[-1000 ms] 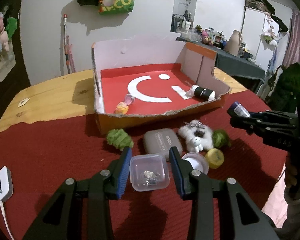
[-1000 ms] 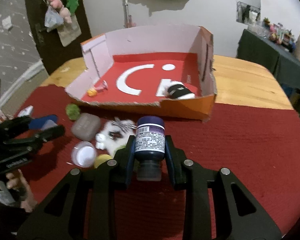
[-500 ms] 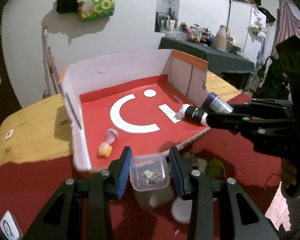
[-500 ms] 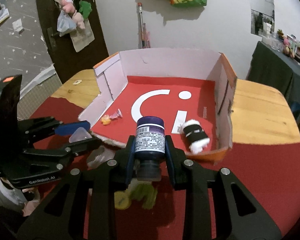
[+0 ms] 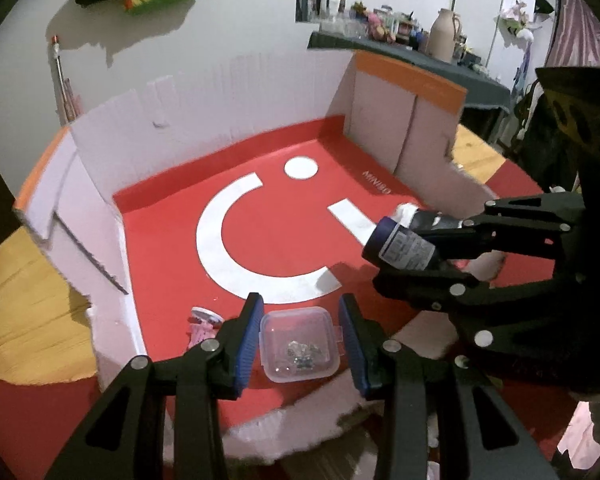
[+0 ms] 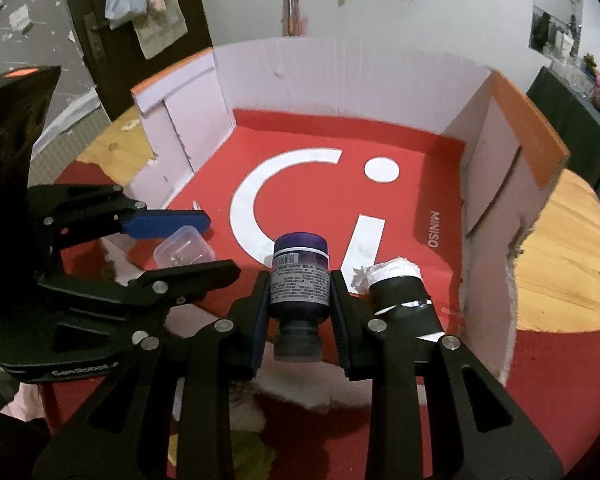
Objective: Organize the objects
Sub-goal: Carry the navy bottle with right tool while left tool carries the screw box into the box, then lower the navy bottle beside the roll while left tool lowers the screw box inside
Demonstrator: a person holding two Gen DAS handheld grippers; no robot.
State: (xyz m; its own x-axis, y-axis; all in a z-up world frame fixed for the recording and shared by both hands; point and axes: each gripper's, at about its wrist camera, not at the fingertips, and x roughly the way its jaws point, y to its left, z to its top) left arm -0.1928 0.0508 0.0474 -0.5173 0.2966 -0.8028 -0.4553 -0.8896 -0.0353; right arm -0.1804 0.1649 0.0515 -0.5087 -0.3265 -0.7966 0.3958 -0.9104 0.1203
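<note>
- The left hand-held gripper (image 5: 300, 340) is pinching one small clear plastic box (image 5: 299, 344) with a snap lid and some tiny metal bits inside, so it sits right between the blue pads.
- The right hand-held gripper (image 6: 299, 312) is clamped on one dark purple bottle (image 6: 300, 280) with a barcode label, cap pointing back toward the camera.
- Both are over the near edge of one cardboard tray (image 6: 340, 64) with a red floor and white logo, on the bench (image 6: 560, 264).
- Just right of the bottle lies one black roll (image 6: 404, 304) with white ends; left of the clear box, one pink trinket (image 5: 202, 326).
</note>
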